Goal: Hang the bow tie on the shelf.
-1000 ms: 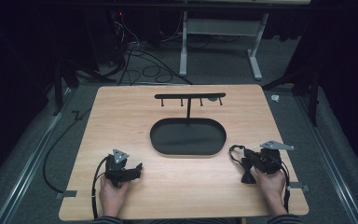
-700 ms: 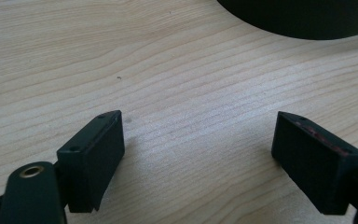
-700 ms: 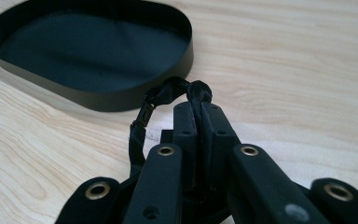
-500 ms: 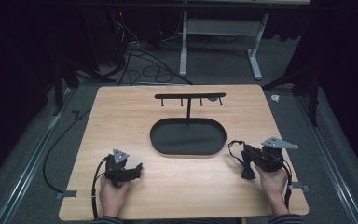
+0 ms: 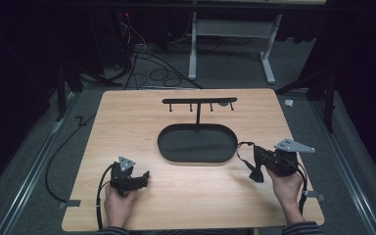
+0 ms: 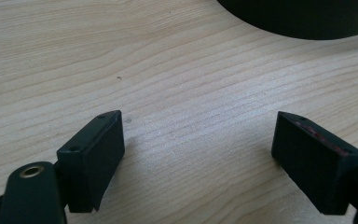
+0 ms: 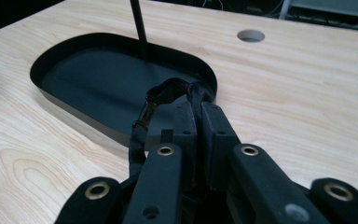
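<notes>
Item one: your right gripper (image 5: pixel 260 157), held above the wooden table (image 5: pixel 127 117) at the right end of the black oval tray (image 5: pixel 171 147). Its jaws were pressed fully together on a black strap (image 5: pixel 247 159), a narrow band with a small buckle. In the right gripper view the strap (image 7: pixel 168 93) looped up out of the closed jaws of that gripper (image 7: pixel 198 98), arched to the left and hung down past the buckle (image 7: pixel 144 114) along the gripper's body. In the high view part of the strap trailed from the jaw tips toward the tray's rim, and a darker fold hung below the gripper, over the table. Whether the hanging end touched the wood could not be told.

Item two: your left gripper (image 5: pixel 144 177), low at the near left of the table, well apart from the tray and the strap. Its jaws stood wide open with nothing between them. In the left gripper view the left gripper (image 6: pixel 198 144) showed bare wood grain between its pads, with the tray's dark edge (image 6: pixel 303 21) at the top.

Item three: the tray, at the table's middle. A thin upright post (image 5: pixel 199 115) rose from its far side and carried a black crossbar (image 5: pixel 199 100) with four short pegs hanging beneath. Nothing hung on the pegs.

Item four: a round hole in the tabletop (image 7: pixel 251 35), beyond the tray in the right gripper view.
</notes>
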Available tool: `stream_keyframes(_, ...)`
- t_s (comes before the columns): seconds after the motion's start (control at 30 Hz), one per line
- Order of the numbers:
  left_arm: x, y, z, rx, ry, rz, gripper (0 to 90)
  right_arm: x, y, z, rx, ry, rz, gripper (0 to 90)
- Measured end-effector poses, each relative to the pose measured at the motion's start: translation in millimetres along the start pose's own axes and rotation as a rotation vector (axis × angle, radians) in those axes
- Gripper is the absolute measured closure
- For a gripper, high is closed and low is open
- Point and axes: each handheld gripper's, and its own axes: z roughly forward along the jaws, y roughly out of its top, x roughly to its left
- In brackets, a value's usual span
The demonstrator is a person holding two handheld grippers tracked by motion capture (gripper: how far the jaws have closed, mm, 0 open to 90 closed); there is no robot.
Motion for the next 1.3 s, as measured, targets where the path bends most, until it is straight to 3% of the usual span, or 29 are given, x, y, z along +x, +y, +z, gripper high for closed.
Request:
stream_keyframes(0.3, -0.2, -0.2, -0.1, -0.001, -0.002, 0.000, 17.5, 7.1, 16.0, -2.7, -0.031, 0.009, -0.026, 86.6)
stream_keyframes(0.83, -0.2, -0.2, -0.1, -0.001, -0.002, 0.000, 17.5, 21.6, 41.9, 11.9, -0.061, 0.060, -0.058, 86.5)
stream_keyframes(1.3, -0.2, -0.2, -0.1, -0.001, -0.002, 0.000, 17.5, 23.4, 54.8, 17.6, -0.078, 0.080, -0.063, 86.6)
